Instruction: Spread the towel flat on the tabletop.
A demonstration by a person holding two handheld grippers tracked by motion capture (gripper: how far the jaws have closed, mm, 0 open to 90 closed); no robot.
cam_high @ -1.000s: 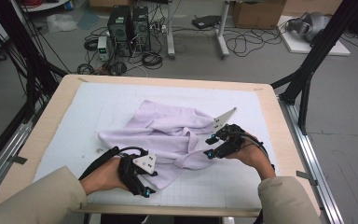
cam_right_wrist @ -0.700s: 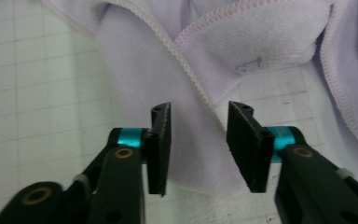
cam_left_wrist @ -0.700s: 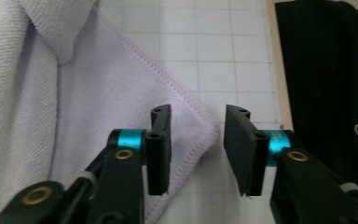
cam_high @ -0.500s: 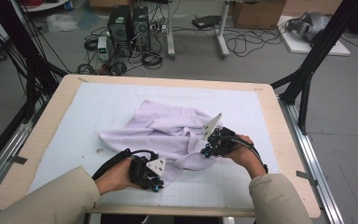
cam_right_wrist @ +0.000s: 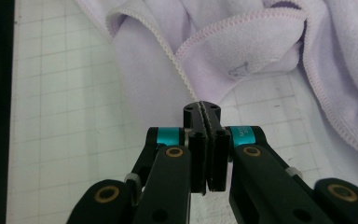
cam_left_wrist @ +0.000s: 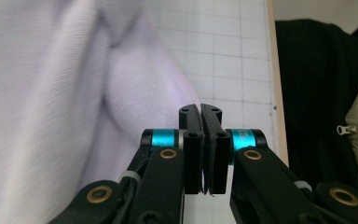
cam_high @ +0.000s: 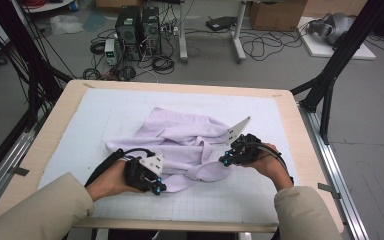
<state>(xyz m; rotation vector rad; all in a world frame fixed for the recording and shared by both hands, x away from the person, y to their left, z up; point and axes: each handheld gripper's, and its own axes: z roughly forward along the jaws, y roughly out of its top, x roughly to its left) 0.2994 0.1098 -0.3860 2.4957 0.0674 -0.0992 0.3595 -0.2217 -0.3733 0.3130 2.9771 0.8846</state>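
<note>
A light purple towel [cam_high: 182, 145] is lying crumpled in the middle of the white mat [cam_high: 95, 125] on the table [cam_high: 55, 115]. It is bunched up in soft folds, with one rolled flap sticking out toward the near side. Its edges are showing a neat stitched hem, seen up close in the right gripper view [cam_right_wrist: 242, 42].

The left gripper [cam_high: 156, 188] is sitting at the near left edge of the towel. Its jaws have just been closing and are now clenched together. In the left gripper view [cam_left_wrist: 200, 112] the towel [cam_left_wrist: 65, 102] is lying right behind the tips, but I cannot tell if any cloth is pinched.

The right gripper [cam_high: 223, 161] is sitting at the near right edge of the towel. Its jaws have also just been closing and are now clenched. In its own view [cam_right_wrist: 202, 108] the tips are meeting right at a towel fold, but a pinch is not clear.
</note>
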